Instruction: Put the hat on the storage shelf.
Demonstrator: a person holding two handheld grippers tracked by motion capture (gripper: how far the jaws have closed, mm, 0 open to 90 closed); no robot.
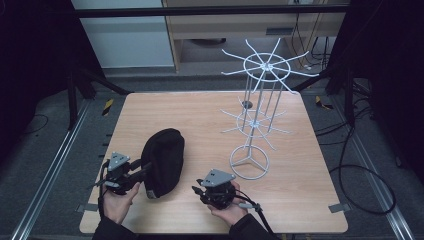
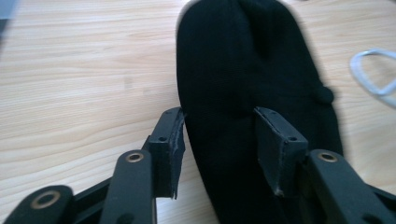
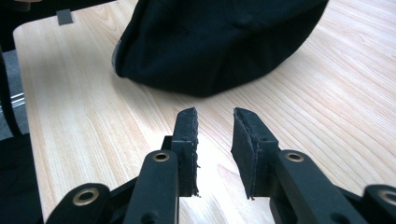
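Black cap (image 1: 162, 161) lies between left gripper's (image 1: 141, 172) part-open jaws, ungripped; right gripper (image 3: 214, 122) narrowly open, empty.

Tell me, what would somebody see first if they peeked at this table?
Probably the black cap, lying near the front left of the wooden table, with the left gripper at its edge, jaws open either side of the fabric. Next comes the tall white wire rack with spokes, standing on the right side. The right gripper sits open at the front, just right of the cap, holding nothing.
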